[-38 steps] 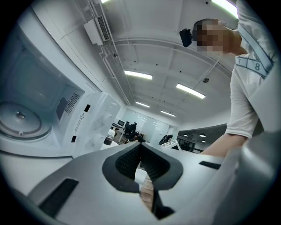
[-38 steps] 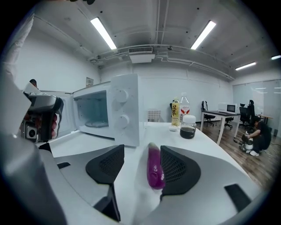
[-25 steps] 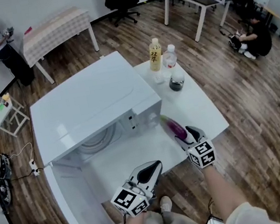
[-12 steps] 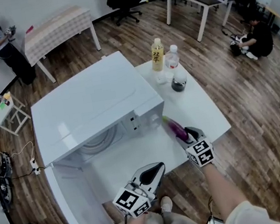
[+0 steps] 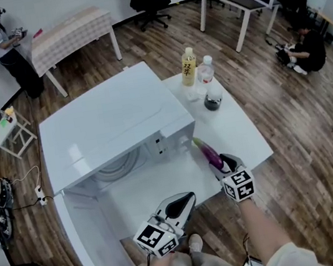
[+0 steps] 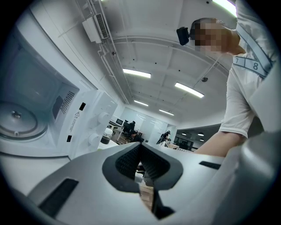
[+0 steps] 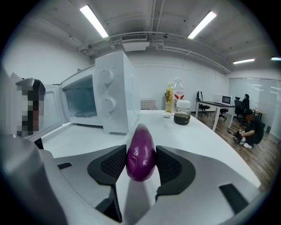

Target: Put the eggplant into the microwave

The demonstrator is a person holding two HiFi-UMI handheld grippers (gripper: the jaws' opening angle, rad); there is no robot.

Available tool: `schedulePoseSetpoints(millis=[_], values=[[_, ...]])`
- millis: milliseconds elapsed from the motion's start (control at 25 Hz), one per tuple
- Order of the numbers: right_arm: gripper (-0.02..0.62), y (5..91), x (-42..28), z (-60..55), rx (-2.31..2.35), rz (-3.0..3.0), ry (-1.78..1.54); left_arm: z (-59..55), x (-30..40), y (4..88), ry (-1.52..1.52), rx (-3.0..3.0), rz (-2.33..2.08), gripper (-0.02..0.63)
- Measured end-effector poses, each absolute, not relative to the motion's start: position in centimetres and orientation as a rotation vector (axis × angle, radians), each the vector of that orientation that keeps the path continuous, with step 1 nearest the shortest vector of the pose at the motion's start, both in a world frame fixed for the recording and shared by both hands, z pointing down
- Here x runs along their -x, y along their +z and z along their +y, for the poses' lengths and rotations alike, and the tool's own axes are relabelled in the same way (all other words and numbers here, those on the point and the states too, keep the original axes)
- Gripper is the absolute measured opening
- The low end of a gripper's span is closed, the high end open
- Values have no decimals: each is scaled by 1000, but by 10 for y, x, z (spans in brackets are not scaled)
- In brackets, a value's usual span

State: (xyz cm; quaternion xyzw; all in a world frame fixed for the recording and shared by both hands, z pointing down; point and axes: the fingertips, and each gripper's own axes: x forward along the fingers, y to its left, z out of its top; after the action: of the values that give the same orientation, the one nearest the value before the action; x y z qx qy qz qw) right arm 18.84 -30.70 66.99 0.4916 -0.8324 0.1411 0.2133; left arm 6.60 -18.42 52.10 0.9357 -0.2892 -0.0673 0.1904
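Right tongs [image 7: 141, 163]: the jaws have just been closing, and the eggplant [image 5: 208, 150] stands between them. Both pads appear to bear on its flanks, so I rate this a clamp on the near, blunt end. Whether its far end rests on the bench [image 5: 236, 125] I cannot tell.

Left tongs [image 6: 141, 154]: jaws together, nothing between them. They point level, to the left of the right tongs, before the open front of the microwave [image 5: 113, 119].

Governing relation: the eggplant's long axis runs straight out ahead of the right tongs, in line with the jaws. Its far tip points at the microwave's front corner by the control knobs. The cavity [image 5: 118, 165] lies ahead and to the left of the right tongs, not in line. In my judgement the load must swing left round that corner before it goes in. The right hand is the one placed to do it.

Clearances:
- The door [image 5: 87, 243] stands wide open, off to the left of the left tongs.
- The stretch of bench between the right tongs and the cavity is bare.
- The left tongs stand close to that path and may need to give way.
- Two bottles [image 5: 188, 65] and a jar [image 5: 212, 97] stand well ahead of the right tongs, away from the route.
- The bench edge runs close behind and to the right of the right tongs.
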Motion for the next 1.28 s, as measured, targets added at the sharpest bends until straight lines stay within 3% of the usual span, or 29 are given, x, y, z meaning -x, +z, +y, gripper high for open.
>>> schedulePoseSetpoints(millis=[720,1280], values=[[227,646,-181,-254,-1362,-2364,406,-163,-59,496,-214,-2663,-835,3],[227,638,-114,-219,-1205,-2461,398,-149,-43,475,-269,-2666,-871,2]])
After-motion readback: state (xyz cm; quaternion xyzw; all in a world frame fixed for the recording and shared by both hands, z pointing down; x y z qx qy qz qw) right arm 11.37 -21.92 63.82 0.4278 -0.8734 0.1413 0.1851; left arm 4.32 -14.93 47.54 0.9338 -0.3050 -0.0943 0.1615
